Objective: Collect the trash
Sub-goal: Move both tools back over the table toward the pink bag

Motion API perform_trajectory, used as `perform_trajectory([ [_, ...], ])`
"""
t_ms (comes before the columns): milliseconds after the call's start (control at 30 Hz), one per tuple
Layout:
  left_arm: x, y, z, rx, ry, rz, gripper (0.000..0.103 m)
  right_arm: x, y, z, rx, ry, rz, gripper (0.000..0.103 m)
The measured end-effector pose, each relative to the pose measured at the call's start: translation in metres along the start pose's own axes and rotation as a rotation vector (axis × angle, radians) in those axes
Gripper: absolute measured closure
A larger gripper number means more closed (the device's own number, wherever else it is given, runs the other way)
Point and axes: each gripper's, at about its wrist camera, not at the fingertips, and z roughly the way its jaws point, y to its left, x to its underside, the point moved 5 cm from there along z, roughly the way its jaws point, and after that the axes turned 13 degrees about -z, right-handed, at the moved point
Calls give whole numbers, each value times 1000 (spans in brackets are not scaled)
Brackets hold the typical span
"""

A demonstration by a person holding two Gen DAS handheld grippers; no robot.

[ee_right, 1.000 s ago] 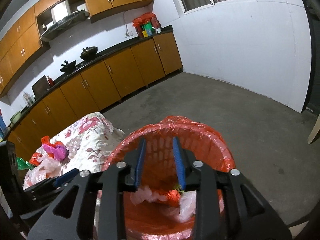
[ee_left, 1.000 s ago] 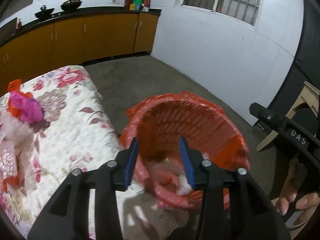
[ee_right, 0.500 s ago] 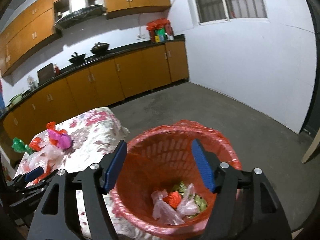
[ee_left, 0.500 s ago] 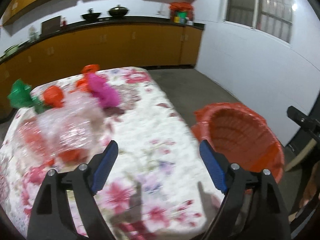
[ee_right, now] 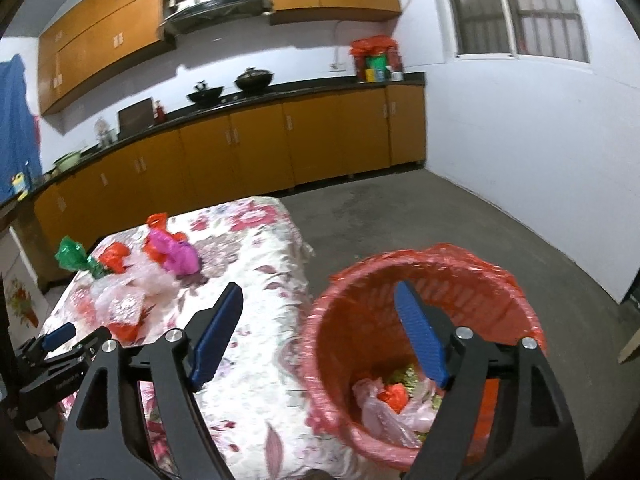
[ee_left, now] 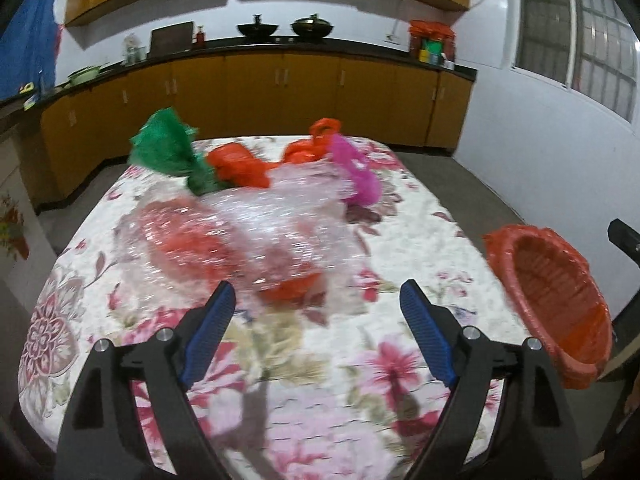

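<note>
A pile of trash lies on the floral-cloth table point(ee_left: 400, 208): crumpled clear plastic point(ee_left: 272, 216), a green bag point(ee_left: 168, 148), an orange-red bag point(ee_left: 236, 168) and a magenta bag point(ee_left: 356, 172). My left gripper point(ee_left: 316, 292) hangs open just short of the clear plastic, with nothing between its fingers. The red lined basket point(ee_left: 560, 280) stands off the table's right corner. In the right wrist view, my right gripper point(ee_right: 319, 291) hovers over the basket's point(ee_right: 360, 320) near left rim. Its jaws are opening and hold nothing. Dropped bags point(ee_right: 392, 396) lie at the basket's bottom.
Orange cabinets under a dark counter point(ee_left: 280, 80) run along the back wall, with woks point(ee_left: 312, 26) on top. Bare concrete floor point(ee_right: 440, 216) spreads right of the table up to a white wall. My left gripper's fingers point(ee_right: 60, 332) show at the right view's lower left.
Both grippers' jaws have widened. The left view has swung from the basket round to the trash pile on the table. The right gripper has drawn back, and the basket sits further right in its view.
</note>
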Motion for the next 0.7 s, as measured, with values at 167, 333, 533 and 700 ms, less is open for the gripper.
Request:
perform_trajectory([
  [167, -3, 23, -1, -30, -11, -27, 20, -7, 28, 12, -74, 11, -22, 25],
  [333, -10, 39, -6, -63, -51, -34, 20, -25, 61, 36, -179, 22, -37, 34],
  [533, -20, 61, -11, -91, -82, -69, 20, -53, 109, 89, -286, 53, -72, 48],
  [700, -31, 83, -13, -110, -104, -117, 20, -63, 146, 143, -348, 119, -93, 52],
])
